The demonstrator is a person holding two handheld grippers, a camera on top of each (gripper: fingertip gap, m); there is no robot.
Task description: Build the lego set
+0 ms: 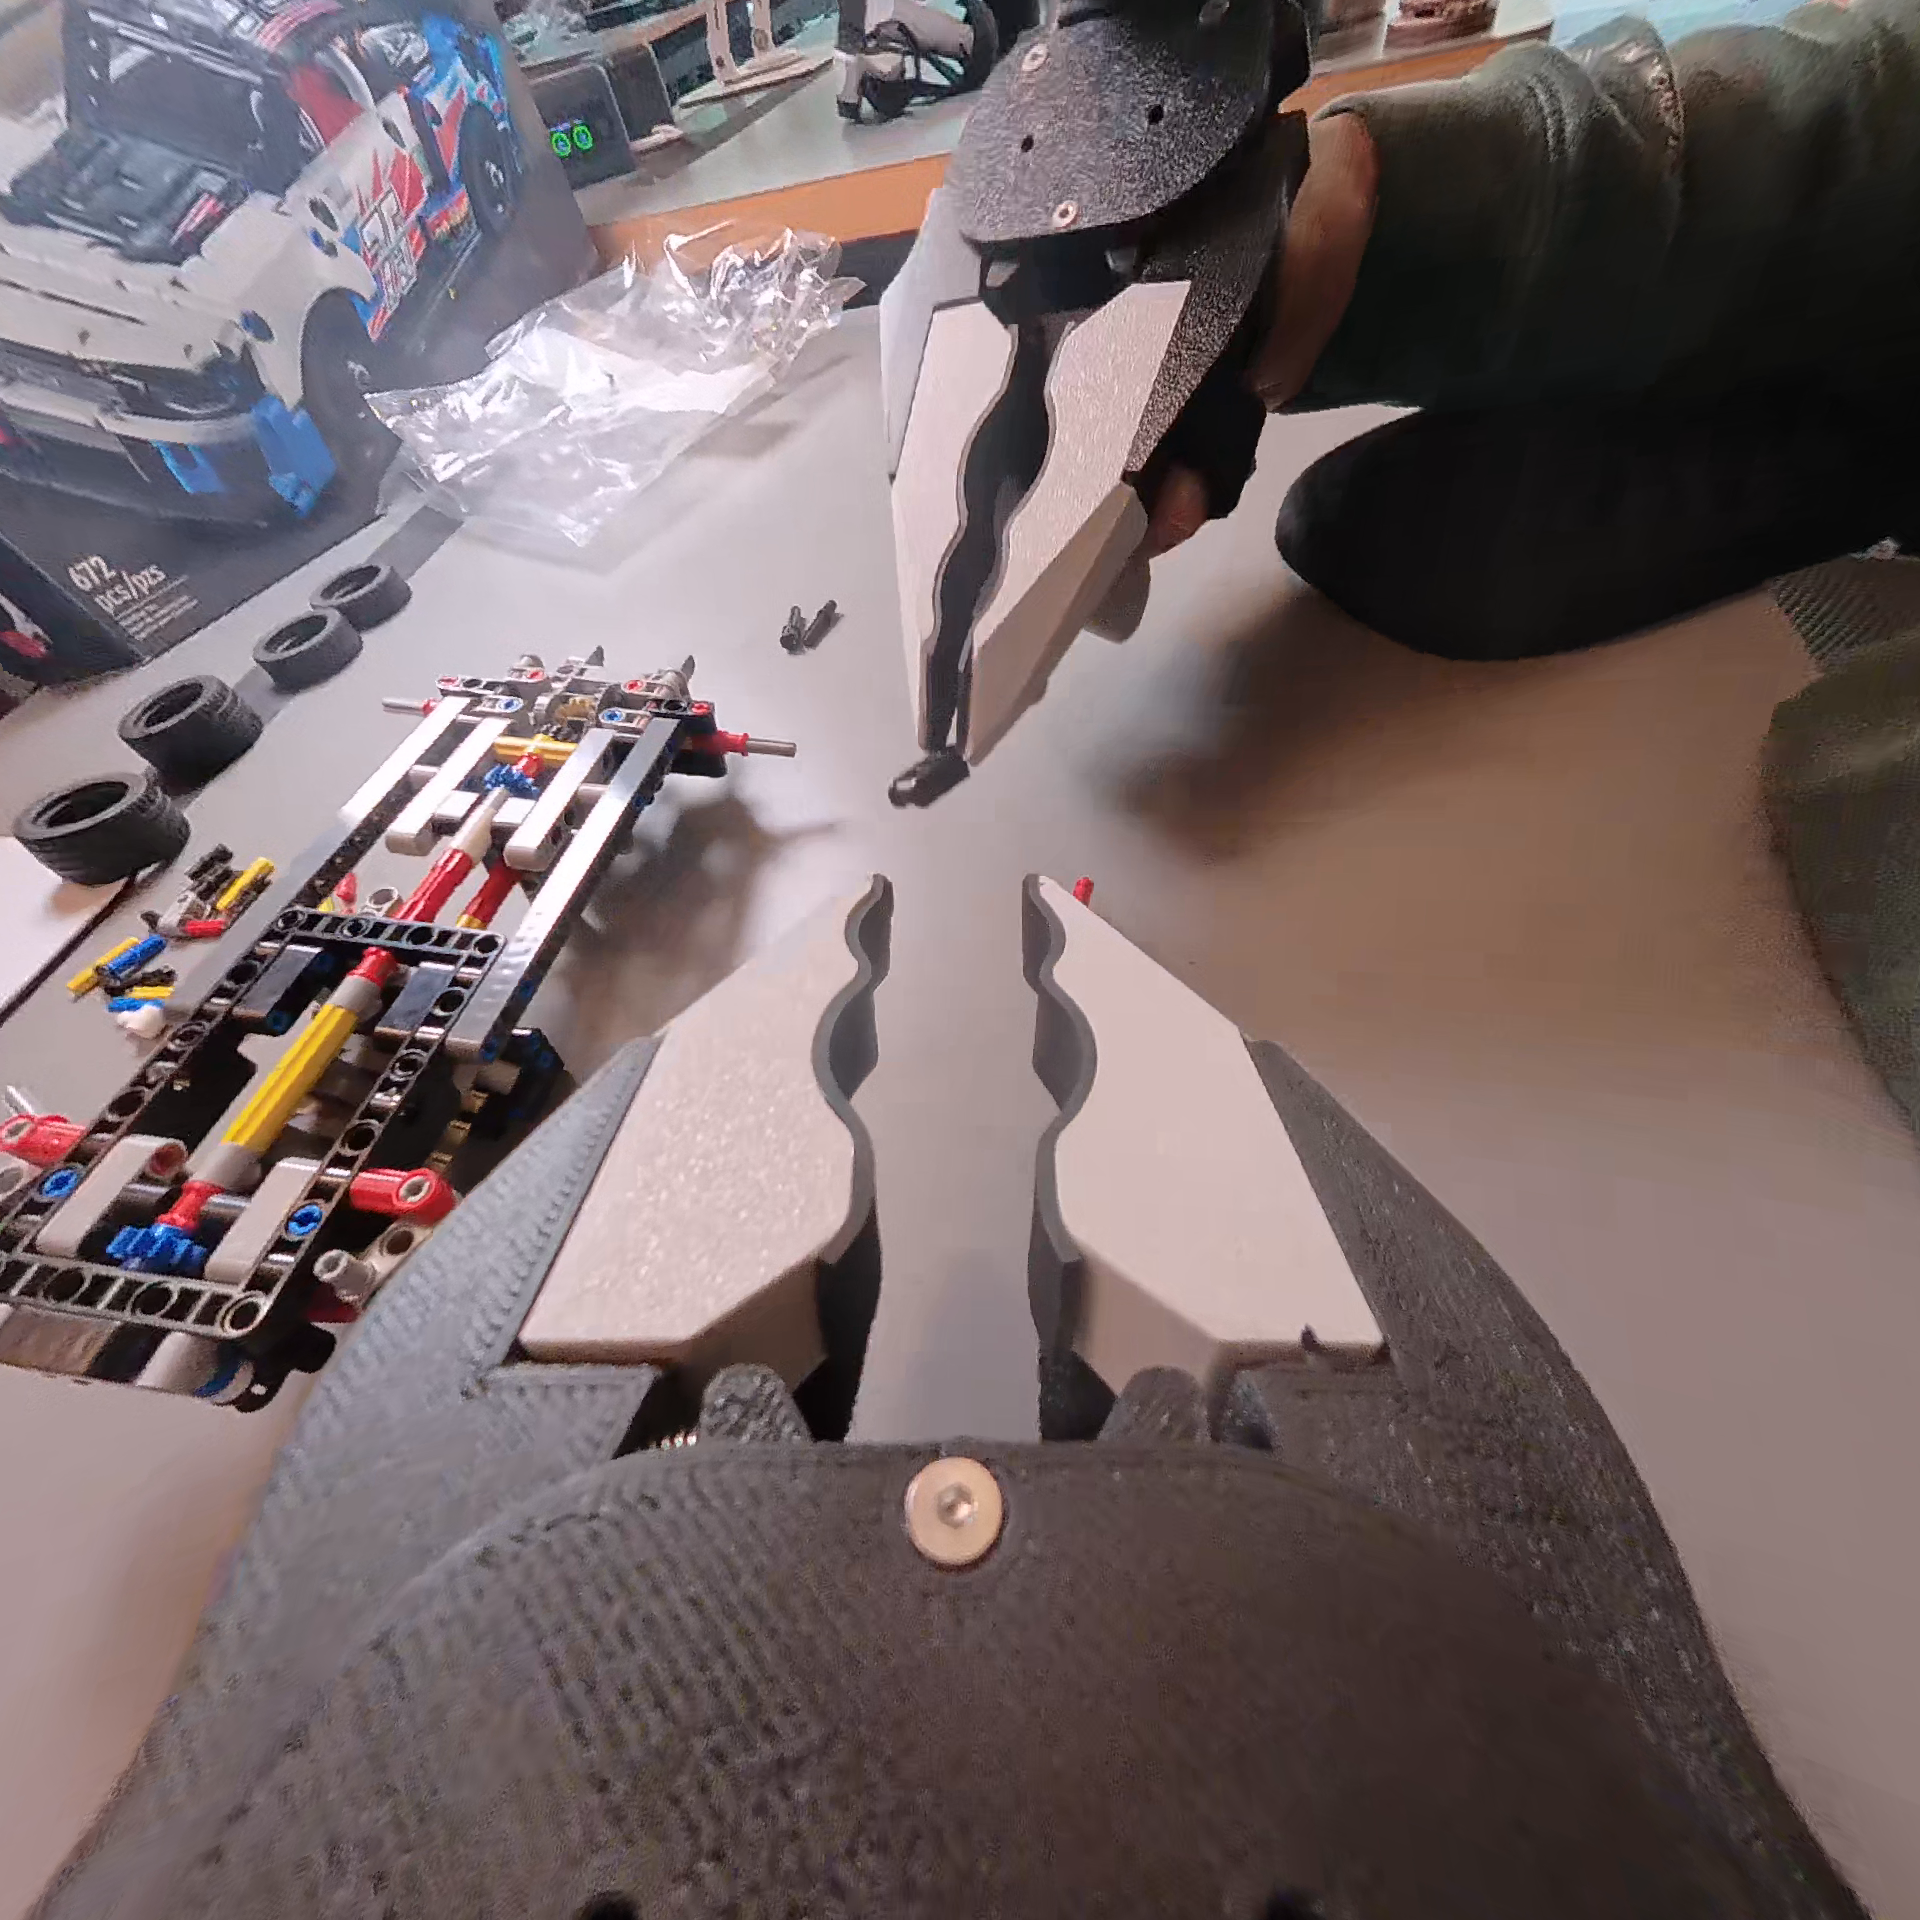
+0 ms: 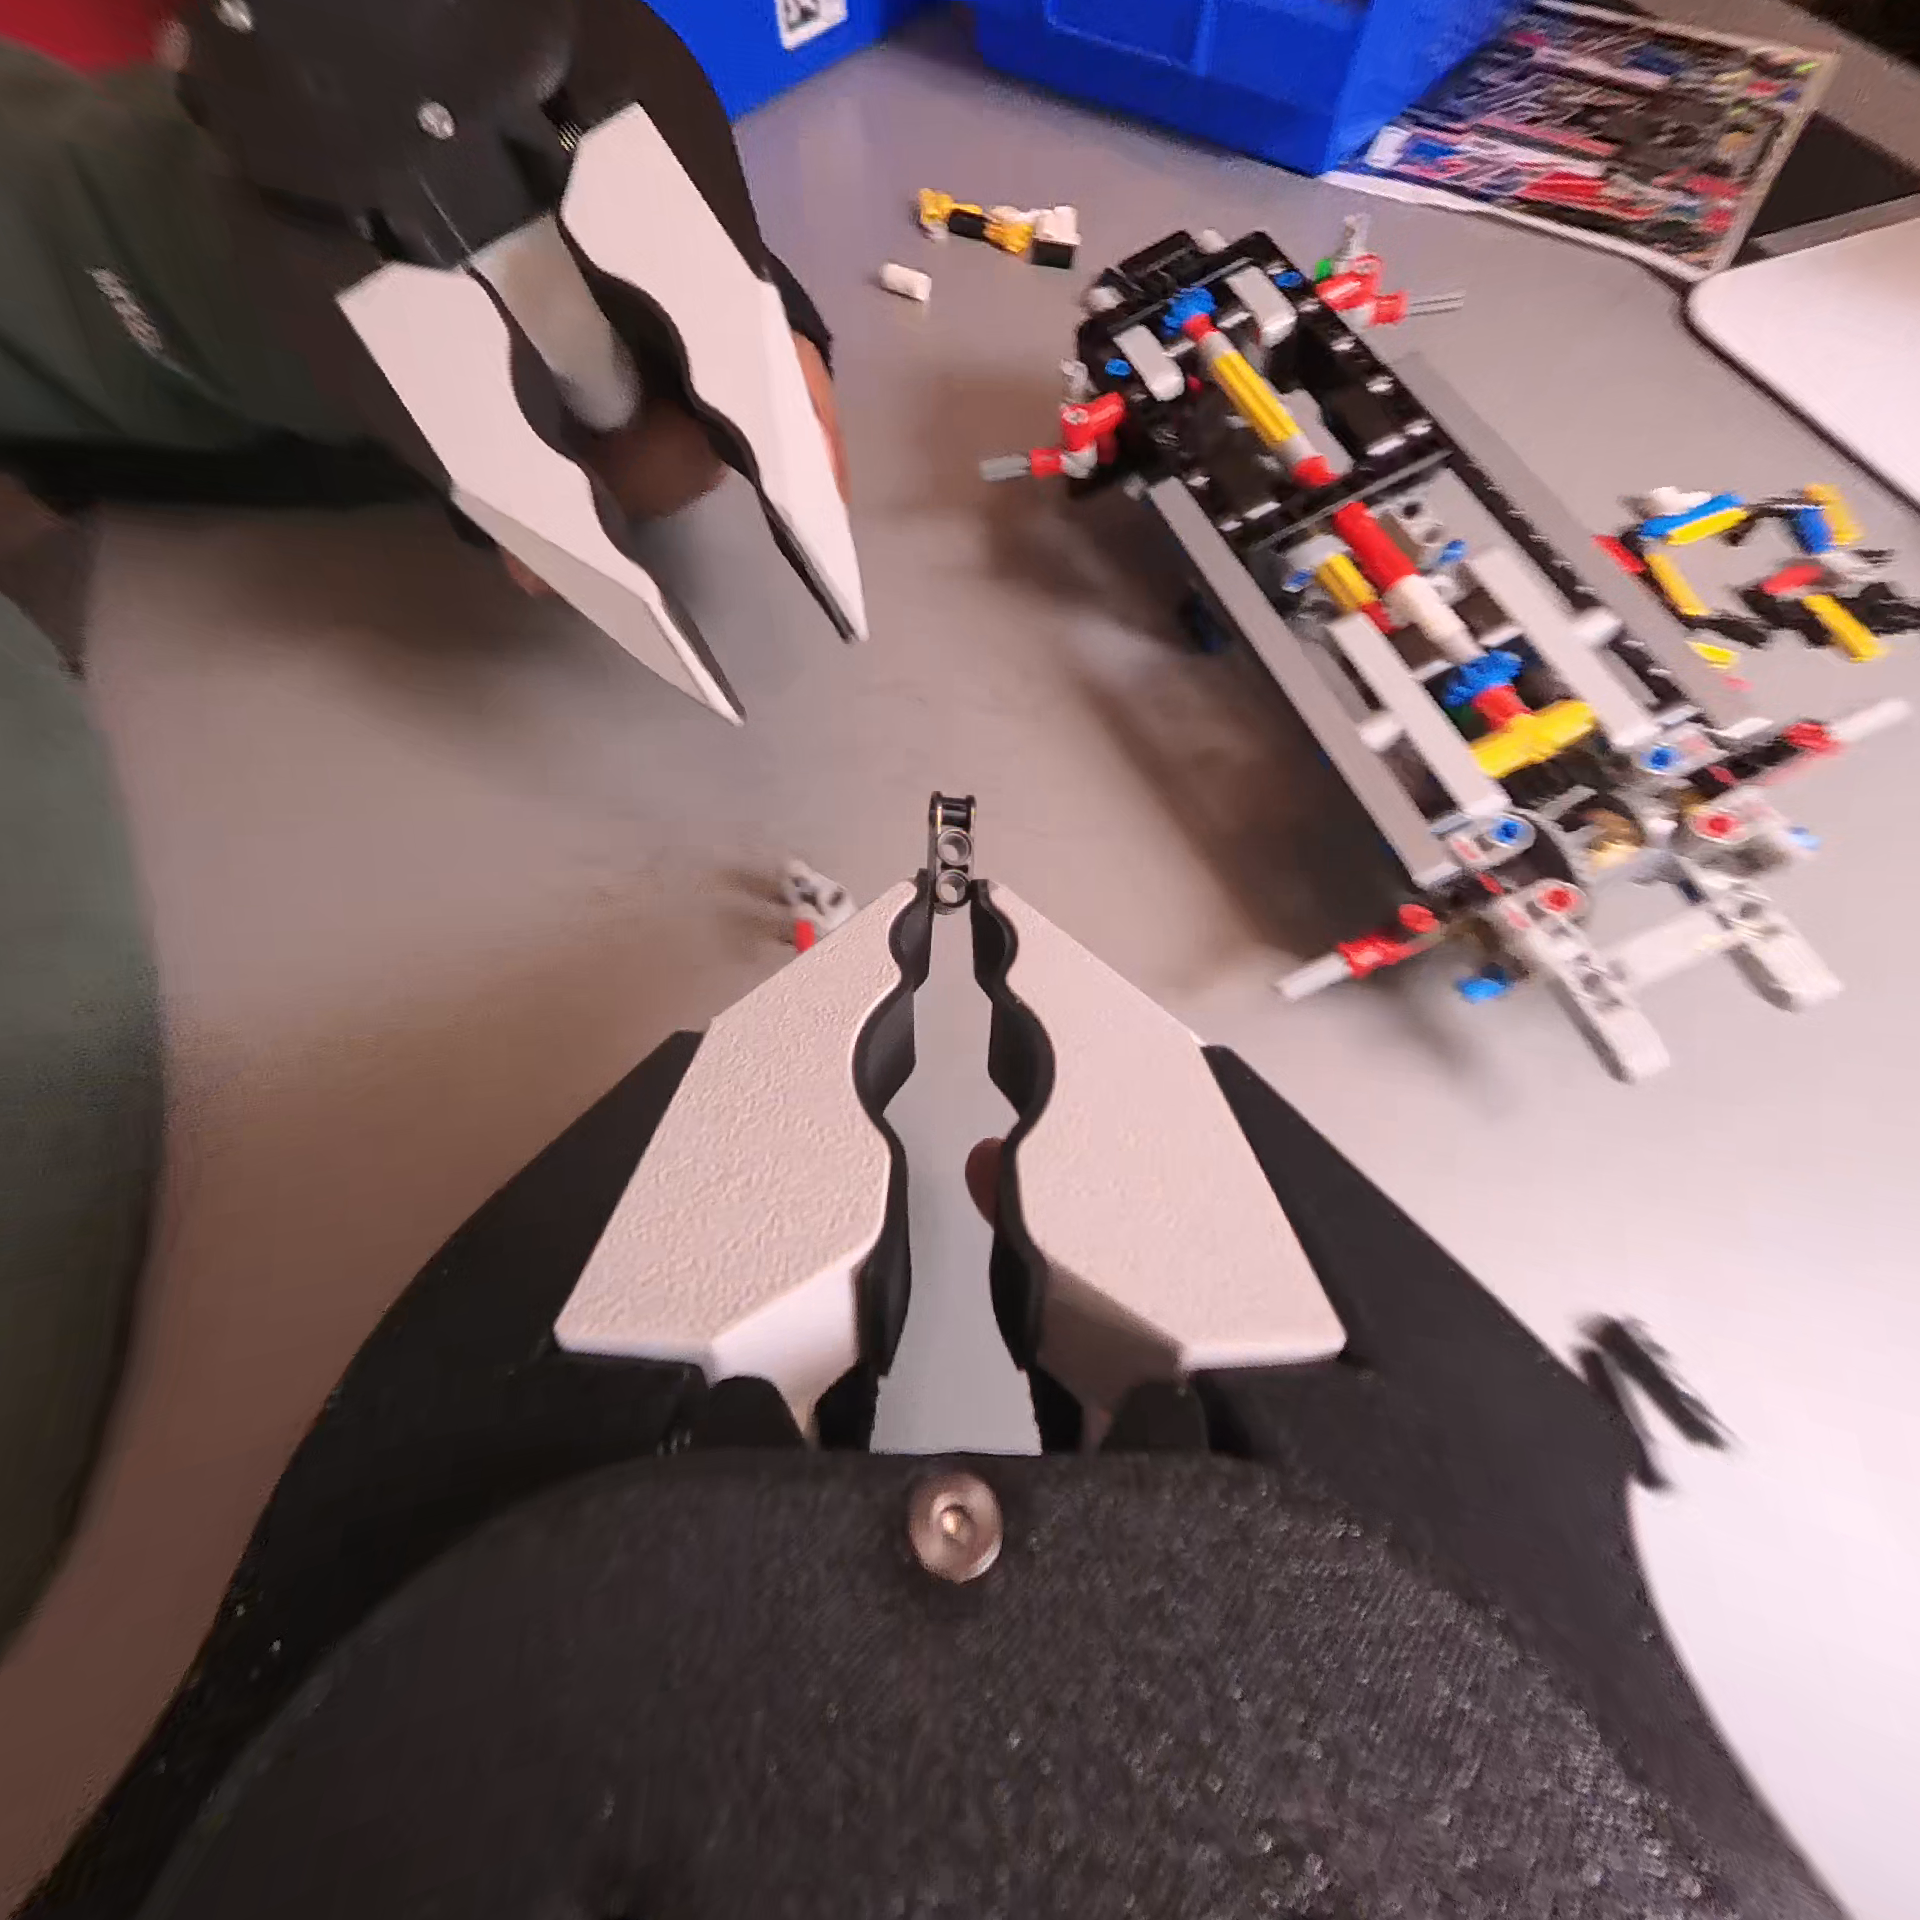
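The part-built Lego chassis point(image 1: 416, 935) lies on the grey table, left of both grippers; it also shows in the right wrist view point(image 2: 1403, 582). My right gripper point(image 2: 951, 891) is shut on a small black beam point(image 2: 952, 847), held just above the table. In the left wrist view the right gripper point(image 1: 945, 743) points down with the black beam point(image 1: 928, 777) at its tips. My left gripper point(image 1: 956, 904) is open and empty, low over bare table; it also shows in the right wrist view point(image 2: 795, 670). A small white and red piece point(image 2: 816, 899) lies next to the right fingertips.
Several black tyres point(image 1: 192, 717) and loose pins point(image 1: 135, 971) lie left of the chassis. The set's box point(image 1: 208, 260) and a clear plastic bag point(image 1: 623, 384) stand behind. Two black pins point(image 1: 808, 623) lie near the right gripper. A blue bin point(image 2: 1195, 62), a booklet point(image 2: 1590, 135) and loose pieces point(image 2: 1766, 582) lie beyond.
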